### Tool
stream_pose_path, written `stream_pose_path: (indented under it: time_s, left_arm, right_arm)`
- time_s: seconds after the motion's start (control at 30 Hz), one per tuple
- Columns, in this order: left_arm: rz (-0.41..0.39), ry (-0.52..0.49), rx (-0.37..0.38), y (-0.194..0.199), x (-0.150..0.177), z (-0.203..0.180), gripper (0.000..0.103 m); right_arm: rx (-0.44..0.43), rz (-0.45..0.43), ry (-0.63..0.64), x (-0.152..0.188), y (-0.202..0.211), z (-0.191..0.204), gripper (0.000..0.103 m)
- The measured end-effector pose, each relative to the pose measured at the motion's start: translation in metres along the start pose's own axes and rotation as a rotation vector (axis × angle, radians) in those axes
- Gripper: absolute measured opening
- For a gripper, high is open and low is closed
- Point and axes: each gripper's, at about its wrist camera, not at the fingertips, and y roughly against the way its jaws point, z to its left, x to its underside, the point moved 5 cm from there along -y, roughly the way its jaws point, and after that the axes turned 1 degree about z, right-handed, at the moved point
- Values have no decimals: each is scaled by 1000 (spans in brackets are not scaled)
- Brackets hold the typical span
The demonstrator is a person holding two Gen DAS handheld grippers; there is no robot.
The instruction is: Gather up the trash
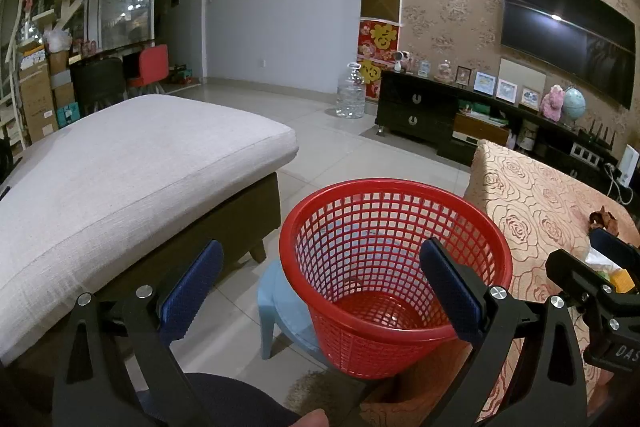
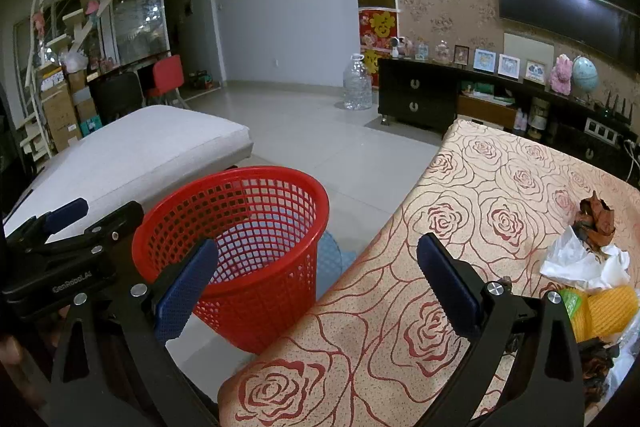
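**Both grippers open, trash on the table**

The left gripper (image 1: 320, 291) and right gripper (image 2: 316, 291) gape wide, holding nothing. A red mesh basket (image 2: 240, 251) stands on a blue stool (image 1: 280, 307) beside the rose-patterned table (image 2: 400, 307), where crumpled paper (image 2: 584, 263) and wrappers (image 2: 600, 307) lie.

Dim indoor light, television (image 1: 568, 31) glare, fisheye-warped dark edges.

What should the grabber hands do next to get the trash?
Probably move the open right gripper rightward to the crumpled white paper on the rose tablecloth. Both grippers hold nothing, and the red basket looks empty.
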Motion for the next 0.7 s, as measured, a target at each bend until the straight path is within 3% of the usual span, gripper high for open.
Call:
stream_pose_path:
  time_s: [0.7]
  left_arm:
    - [-5,-16,-7,1,2,-1,95]
  right_arm:
    - [-4,-18,-6,-1,6,-2,96]
